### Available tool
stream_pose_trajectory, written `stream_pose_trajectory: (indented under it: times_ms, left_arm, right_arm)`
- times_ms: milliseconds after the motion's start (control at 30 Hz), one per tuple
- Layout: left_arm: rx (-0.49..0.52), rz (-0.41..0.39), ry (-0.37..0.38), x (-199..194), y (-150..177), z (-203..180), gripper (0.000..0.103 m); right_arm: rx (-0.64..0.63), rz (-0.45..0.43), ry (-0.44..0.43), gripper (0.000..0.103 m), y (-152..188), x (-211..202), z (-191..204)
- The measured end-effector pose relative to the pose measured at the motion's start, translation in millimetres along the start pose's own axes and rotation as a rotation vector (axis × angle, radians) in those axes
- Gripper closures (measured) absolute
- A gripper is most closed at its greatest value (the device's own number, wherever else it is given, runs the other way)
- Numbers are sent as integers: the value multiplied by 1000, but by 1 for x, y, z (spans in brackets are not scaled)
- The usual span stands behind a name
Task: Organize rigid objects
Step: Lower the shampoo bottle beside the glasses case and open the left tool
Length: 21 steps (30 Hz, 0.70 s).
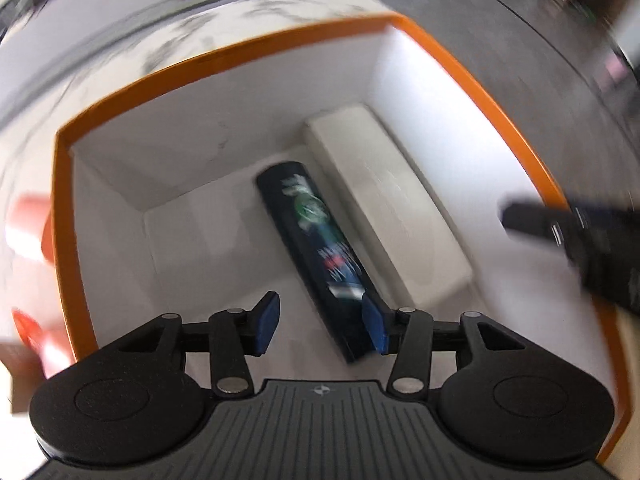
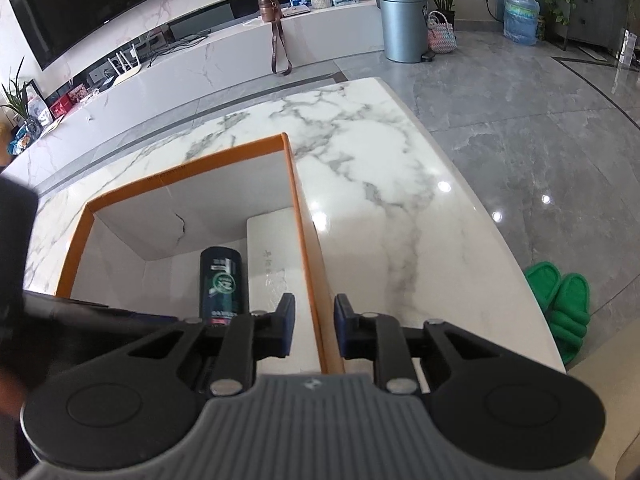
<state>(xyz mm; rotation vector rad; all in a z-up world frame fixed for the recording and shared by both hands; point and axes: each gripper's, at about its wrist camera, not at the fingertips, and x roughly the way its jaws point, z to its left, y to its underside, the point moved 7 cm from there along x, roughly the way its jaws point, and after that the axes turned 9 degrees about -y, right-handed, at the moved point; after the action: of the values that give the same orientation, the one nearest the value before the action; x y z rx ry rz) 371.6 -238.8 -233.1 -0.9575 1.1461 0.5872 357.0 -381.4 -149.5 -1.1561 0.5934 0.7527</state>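
Note:
An orange-rimmed box (image 1: 240,50) with a white inside stands on the marble table. On its floor lies a dark bottle (image 1: 316,256) with a green label, and a flat white case (image 1: 384,208) rests along its right side. My left gripper (image 1: 320,312) hangs open over the bottle's near end, with neither pad pressing on it. In the right wrist view the bottle (image 2: 221,280) and the white case (image 2: 272,256) show inside the box (image 2: 224,152). My right gripper (image 2: 315,314) straddles the box's right wall. Its jaws are narrow, with a slit of light on each side of the wall.
The marble table (image 2: 360,140) ends in a curved edge at the right, above grey floor tiles. Green slippers (image 2: 560,308) lie beside it, and a grey bin (image 2: 402,24) stands farther off. Blurred red shapes (image 1: 28,224) sit left of the box.

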Motion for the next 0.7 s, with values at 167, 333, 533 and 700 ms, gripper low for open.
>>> stream_pose_trajectory:
  times_ms: [167, 333, 533, 700]
  left_arm:
    - [191, -52, -16, -7, 15, -20, 41]
    - [416, -124, -116, -7, 21, -35, 43]
    - [409, -159, -105, -4, 7, -37, 51]
    - [220, -151, -17, -1, -20, -30, 63]
  right_arm:
    - [4, 9, 9, 81, 6, -2, 0]
    - [-5, 16, 10, 79, 11, -4, 5]
    - [1, 15, 17, 78, 11, -3, 6]
    - [-6, 14, 23, 78, 12, -1, 7]
